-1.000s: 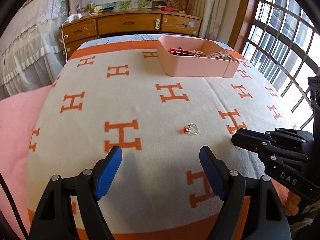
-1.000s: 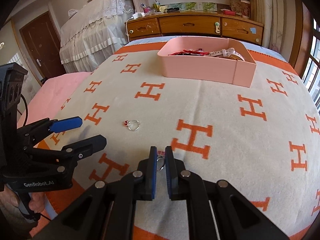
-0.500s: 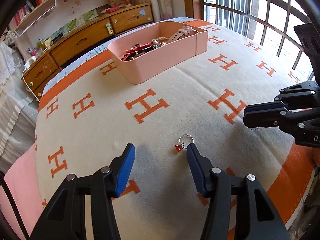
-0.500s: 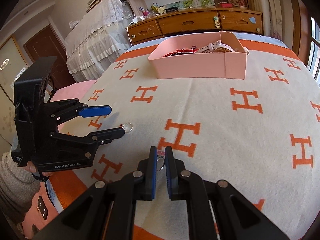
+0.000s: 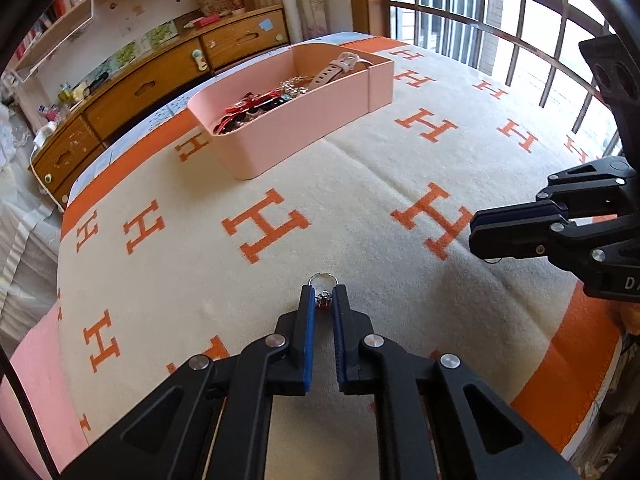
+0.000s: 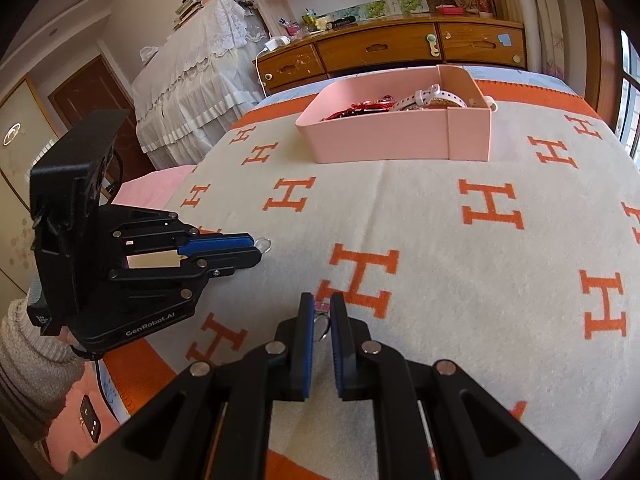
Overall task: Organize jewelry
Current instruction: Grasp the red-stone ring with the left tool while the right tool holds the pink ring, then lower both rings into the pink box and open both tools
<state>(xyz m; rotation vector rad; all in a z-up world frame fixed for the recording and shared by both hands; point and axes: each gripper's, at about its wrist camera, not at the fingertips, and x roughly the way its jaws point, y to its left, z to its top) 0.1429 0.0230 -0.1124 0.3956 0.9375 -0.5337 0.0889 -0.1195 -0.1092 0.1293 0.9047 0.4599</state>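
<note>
My left gripper (image 5: 323, 295) is shut on a silver ring with a red stone (image 5: 322, 280); the band sticks out past the blue pads, down on the blanket. From the right wrist view the same gripper (image 6: 256, 249) shows the ring's loop (image 6: 264, 245) at its tip. My right gripper (image 6: 320, 306) is shut on a second silver ring (image 6: 322, 322), pinched between its pads just above the blanket. In the left wrist view that gripper (image 5: 478, 236) sits at the right. A pink tray (image 5: 280, 148) holding a watch and red jewelry stands farther back.
A cream blanket with orange H marks (image 6: 440, 240) covers the bed. A wooden dresser (image 6: 380, 50) stands behind it and barred windows (image 5: 500, 20) run along the right. A sleeve (image 6: 28, 364) shows at lower left of the right wrist view.
My left gripper moved over the red-stone ring, rolled, and closed its jaws on it. The right gripper stayed shut on its ring, barely moving.
</note>
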